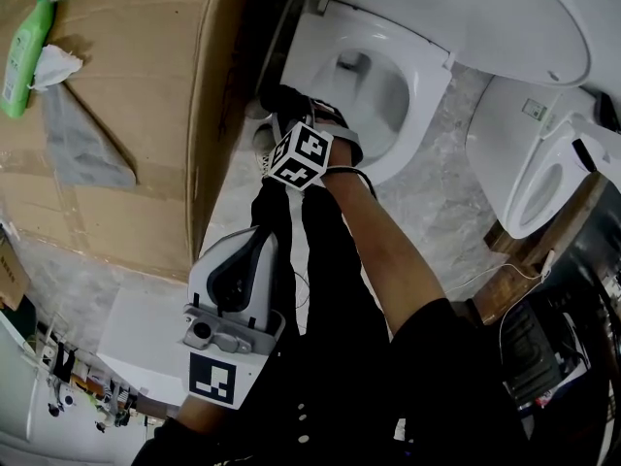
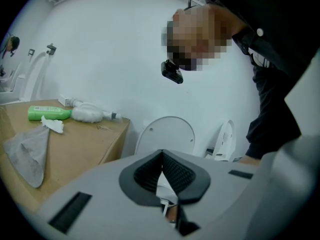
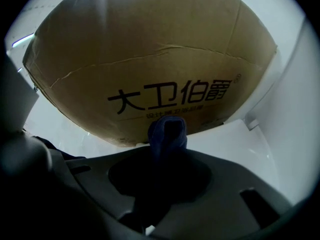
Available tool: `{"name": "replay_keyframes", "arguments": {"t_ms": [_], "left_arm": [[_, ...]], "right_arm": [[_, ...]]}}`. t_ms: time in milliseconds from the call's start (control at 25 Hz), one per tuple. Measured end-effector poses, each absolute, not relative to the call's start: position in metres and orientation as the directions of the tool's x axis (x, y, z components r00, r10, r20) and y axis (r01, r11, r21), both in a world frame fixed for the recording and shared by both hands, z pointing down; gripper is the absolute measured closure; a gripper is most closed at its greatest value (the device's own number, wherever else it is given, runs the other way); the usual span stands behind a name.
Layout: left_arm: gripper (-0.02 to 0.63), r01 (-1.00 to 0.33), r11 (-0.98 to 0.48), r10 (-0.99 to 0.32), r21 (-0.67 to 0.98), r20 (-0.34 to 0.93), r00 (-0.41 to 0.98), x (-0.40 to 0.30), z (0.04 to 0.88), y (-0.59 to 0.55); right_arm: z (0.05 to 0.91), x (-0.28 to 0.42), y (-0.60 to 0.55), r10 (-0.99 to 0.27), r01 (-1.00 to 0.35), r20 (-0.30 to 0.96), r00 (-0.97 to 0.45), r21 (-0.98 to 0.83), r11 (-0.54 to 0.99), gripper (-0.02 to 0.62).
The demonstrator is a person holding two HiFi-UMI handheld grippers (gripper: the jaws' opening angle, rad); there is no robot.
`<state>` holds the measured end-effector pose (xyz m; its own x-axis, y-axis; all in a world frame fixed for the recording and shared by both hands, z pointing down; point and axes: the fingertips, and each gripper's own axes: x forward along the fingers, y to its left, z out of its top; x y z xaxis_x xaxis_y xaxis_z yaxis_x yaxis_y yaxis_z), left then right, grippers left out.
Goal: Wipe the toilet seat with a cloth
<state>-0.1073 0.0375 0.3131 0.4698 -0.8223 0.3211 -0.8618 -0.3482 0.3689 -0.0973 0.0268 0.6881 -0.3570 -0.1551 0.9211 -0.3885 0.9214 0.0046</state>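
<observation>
Right gripper [image 3: 167, 151] clamps the blue cloth [image 3: 167, 129] against the seat's [image 1: 312, 51] nine-o'clock rim, while left gripper [image 2: 161, 155] hangs at seven o'clock, jaws together, empty.

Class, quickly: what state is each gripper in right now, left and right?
Left gripper: closed, nothing between the jaws.
Right gripper: closed on the dark blue cloth.

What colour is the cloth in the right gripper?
Dark blue. The cloth shows best in the right gripper view.
</observation>
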Motion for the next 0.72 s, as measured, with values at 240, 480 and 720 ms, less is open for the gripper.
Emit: {"name": "replay_keyframes", "arguments": {"t_ms": [240, 480, 720], "left_arm": [[0.595, -0.863, -0.37, -0.831, 0.345, 0.292, 0.473, -0.106, 0.318, 0.013], [0.595, -0.865, -0.374, -0.837, 0.335, 0.28, 0.47, -0.108, 0.32, 0.002], [0.595, -0.861, -0.385, -0.833, 0.332, 0.276, 0.479, -0.104, 0.326, -0.007]], "right_arm": [[0.686, -0.094, -0.012, -0.197, -0.457, 0.914, -0.355, 0.014, 0.889, 0.502], [0.685, -0.089, -0.04, -0.226, -0.51, 0.908, -0.354, 0.015, 0.86, 0.502], [0.683, -0.084, -0.062, -0.252, -0.57, 0.898, -0.361, 0.002, 0.822, 0.502]]}}
